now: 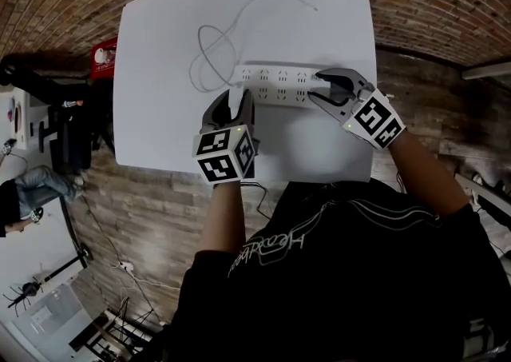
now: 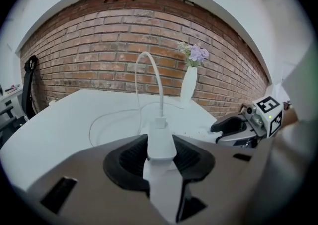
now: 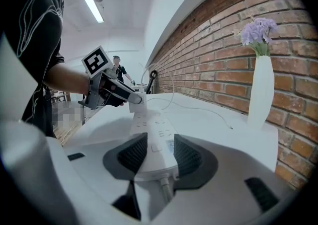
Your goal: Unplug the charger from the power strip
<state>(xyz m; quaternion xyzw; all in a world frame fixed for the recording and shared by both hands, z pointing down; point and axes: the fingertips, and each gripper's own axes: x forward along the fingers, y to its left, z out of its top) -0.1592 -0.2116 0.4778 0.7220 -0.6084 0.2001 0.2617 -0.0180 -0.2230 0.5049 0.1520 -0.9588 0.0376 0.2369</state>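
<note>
1 charger (image 2: 160, 139) in L gripper (image 2: 160, 158); 1 power strip (image 1: 275, 85) in R gripper (image 3: 155, 158).

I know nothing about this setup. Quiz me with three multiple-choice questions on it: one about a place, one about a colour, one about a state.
1. Where does the white vase of purple flowers stand? A on the floor; B at the white table's far edge by the brick wall; C on a chair.
2. What colour is the cable leaving the boxy white charger? A black; B red; C white.
3. What is the right gripper doing? A clamping the long white power strip's end; B hanging open; C holding the vase.
Answers: B, it rises beside the bricks; C, it loops white over the table; A, the strip sits squeezed between its jaws.
</note>
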